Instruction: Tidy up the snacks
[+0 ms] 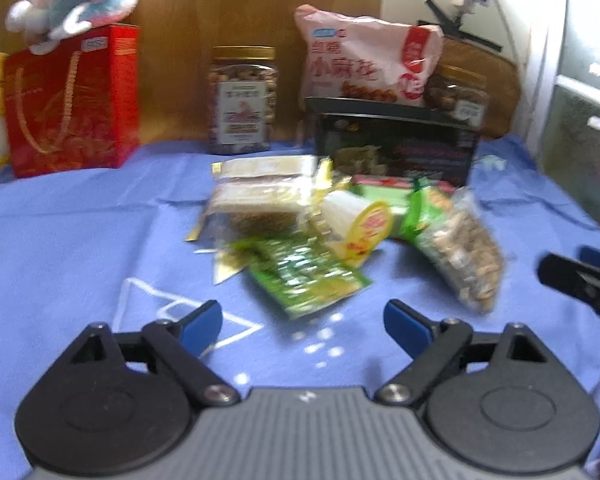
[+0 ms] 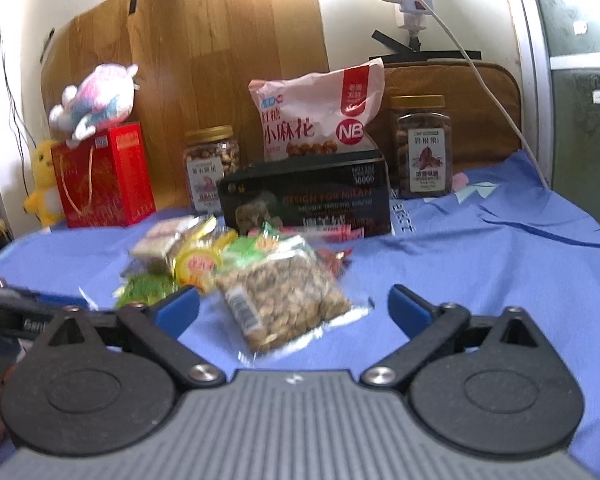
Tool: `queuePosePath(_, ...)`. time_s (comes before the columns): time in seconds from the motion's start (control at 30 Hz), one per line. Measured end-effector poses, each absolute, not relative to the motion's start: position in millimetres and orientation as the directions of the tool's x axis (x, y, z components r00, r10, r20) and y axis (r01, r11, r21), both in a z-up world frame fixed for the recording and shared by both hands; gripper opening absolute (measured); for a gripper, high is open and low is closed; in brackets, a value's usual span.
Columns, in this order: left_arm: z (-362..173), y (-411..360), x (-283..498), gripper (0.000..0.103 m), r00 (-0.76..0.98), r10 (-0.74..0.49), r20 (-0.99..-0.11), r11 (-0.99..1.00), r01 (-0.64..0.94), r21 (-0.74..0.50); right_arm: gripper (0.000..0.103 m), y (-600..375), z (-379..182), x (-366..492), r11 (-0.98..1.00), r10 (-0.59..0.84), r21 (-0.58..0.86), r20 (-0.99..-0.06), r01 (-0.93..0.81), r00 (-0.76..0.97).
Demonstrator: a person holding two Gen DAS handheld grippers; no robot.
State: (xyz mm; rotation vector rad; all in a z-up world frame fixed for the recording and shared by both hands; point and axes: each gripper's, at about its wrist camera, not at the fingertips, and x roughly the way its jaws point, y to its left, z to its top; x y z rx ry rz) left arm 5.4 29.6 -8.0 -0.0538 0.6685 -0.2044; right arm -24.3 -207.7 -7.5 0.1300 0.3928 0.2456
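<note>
Bare blue cloth [image 1: 60, 248] lay open across the left half of my left view, free right up to the red gift box [image 1: 74, 98] at upper left. The snack pile [image 1: 300, 232] blocked the middle. Behind it the black box [image 1: 396, 140] and nut jar [image 1: 242, 100] walled off the back. In my right view, the cloth's right side [image 2: 500, 248] stood clear.

A pink plush toy [image 2: 96, 98] and yellow plush toy [image 2: 44, 184] flank a wooden board [image 2: 220, 40].
</note>
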Motion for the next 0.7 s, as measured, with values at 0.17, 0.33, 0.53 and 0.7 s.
queuePosePath(0.17, 0, 17, 20, 0.077, 0.705, -0.356, -0.613, 0.934, 0.269, -0.234, 0.077, -245, 1, 15, 0.925, 0.326, 0.320, -0.398, -0.204, 0.857)
queuePosePath(0.33, -1, -4, 42, 0.070, 0.639, -0.447, -0.626, 0.895, 0.316, -0.316, 0.069, -267, -8, 53, 0.894, 0.387, 0.396, -0.440, -0.211, 0.810)
queuePosePath(0.53, -10, -25, 60, 0.055, 0.587, -0.476, -0.655, 0.880, 0.327, -0.346, 0.062, -272, -23, 80, 0.864, 0.458, 0.442, -0.493, -0.241, 0.739)
queuePosePath(0.7, -13, -29, 59, 0.030, 0.562, -0.506, -0.654, 0.862, 0.347, -0.369, 0.043, -273, -35, 72, 0.824, 0.534, 0.497, -0.520, -0.272, 0.667)
